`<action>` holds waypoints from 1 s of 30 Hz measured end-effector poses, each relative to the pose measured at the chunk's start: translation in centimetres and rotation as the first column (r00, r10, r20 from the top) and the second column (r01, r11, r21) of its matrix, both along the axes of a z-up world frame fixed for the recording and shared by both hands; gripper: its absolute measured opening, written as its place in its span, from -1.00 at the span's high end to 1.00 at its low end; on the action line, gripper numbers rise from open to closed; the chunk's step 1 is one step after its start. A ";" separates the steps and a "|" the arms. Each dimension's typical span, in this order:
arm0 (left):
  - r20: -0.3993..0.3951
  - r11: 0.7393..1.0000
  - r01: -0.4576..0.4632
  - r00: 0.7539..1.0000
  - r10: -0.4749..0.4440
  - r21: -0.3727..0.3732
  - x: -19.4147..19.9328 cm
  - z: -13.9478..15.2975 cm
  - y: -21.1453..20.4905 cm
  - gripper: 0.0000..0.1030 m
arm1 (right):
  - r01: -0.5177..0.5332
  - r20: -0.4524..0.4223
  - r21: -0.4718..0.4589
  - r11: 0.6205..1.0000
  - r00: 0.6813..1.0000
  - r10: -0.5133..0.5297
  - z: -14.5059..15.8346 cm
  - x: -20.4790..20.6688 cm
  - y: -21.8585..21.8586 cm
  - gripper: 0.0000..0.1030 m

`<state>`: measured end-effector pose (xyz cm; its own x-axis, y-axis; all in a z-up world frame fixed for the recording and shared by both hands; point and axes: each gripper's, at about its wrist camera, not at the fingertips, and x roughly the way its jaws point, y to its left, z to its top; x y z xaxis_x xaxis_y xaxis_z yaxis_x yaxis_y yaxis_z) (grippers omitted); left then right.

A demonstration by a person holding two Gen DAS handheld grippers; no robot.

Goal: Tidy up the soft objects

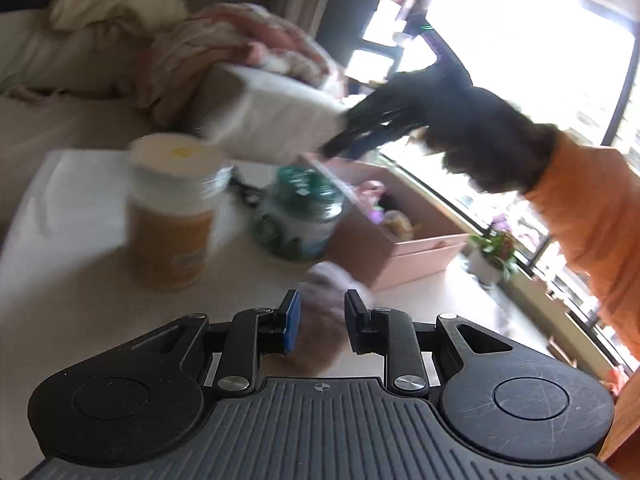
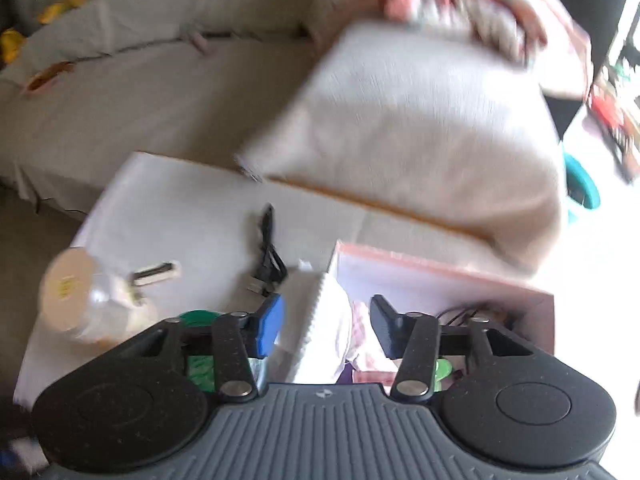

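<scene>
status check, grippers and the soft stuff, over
Left gripper shut on a fuzzy soft toy. Right gripper open above the pink box, white cushion off its pads. Orange-label jar and green-lid jar beside the box.

orange jar [image 1: 170, 216] with white lid upright on white table [image 1: 60, 216]; green-lidded jar [image 1: 298, 216] beside it. black cable [image 2: 270, 256] lies on table behind. potted plant [image 1: 492, 248] near bright window [image 1: 532, 60].

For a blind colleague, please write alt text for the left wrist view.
The left gripper pinches a soft pinkish object over a white table. Beyond stand an orange jar, a green jar and a pink box.
</scene>
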<state>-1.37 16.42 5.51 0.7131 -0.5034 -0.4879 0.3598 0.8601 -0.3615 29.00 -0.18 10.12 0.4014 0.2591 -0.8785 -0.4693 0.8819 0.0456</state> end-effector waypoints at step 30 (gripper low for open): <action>-0.025 0.940 0.061 0.998 -0.056 0.335 0.5 0.2 -7.4 0.48 | -0.206 0.037 0.261 0.943 0.978 0.204 -2.5 -21.1 -12.1 0.93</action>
<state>-0.84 8.99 5.76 0.6789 -0.3493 -0.6458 0.4101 0.9100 -0.0611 7.92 -12.28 7.64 0.3232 0.5574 -0.7648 -0.6400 0.7240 0.2572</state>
